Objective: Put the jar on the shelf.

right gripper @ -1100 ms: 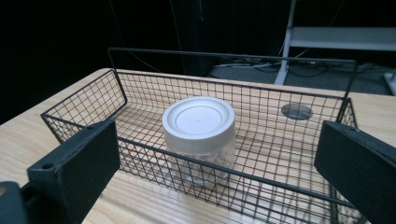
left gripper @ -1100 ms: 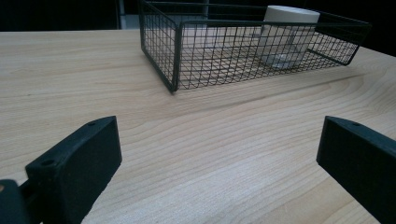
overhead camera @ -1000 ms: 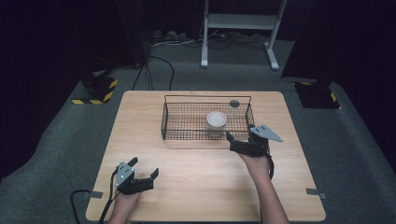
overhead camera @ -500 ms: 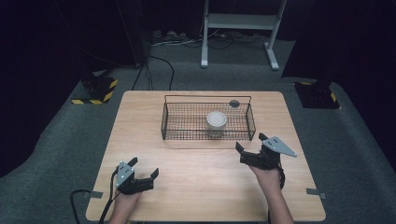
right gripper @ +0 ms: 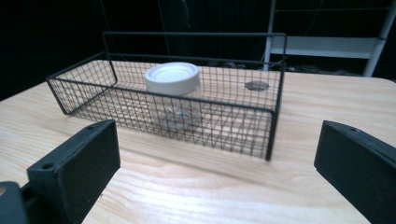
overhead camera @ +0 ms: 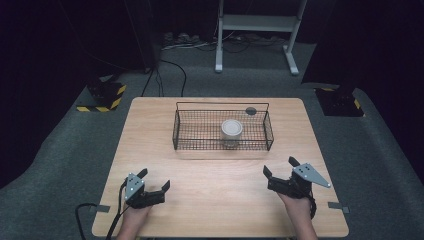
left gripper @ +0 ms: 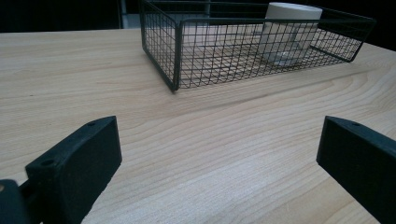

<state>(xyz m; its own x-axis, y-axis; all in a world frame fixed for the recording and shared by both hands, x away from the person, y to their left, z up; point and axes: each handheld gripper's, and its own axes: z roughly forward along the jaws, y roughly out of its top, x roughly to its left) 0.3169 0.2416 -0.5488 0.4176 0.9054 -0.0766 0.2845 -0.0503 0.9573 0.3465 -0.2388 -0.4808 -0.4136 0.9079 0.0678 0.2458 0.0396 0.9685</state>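
A white-lidded jar (overhead camera: 232, 131) stands upright inside the wire basket (overhead camera: 200, 131), right of the basket's middle, at the far half of the bench (overhead camera: 150, 130). Both hand-held grippers sit low near the bench's front edge, well apart from the basket. The left hand-held gripper (overhead camera: 152, 184) has its jaws spread with nothing between them, and its own view shows bare wood between them and the basket ahead. The right hand-held gripper (overhead camera: 279, 171) is likewise spread and empty, aimed toward the basket's near wall.

The jar looks clear-bodied under a wide lid (right gripper: 172, 77), so its sides are hard to read through the mesh. If either gripper goes in for it, the likeliest trouble is a jaw catching the basket's rim or the tall handle bar (right gripper: 191, 34) on the way down, which would drag or tip the light basket. A grip on the lid alone might slip or unscrew it. Closing off-centre on the smooth body could knock the jar over against the mesh.
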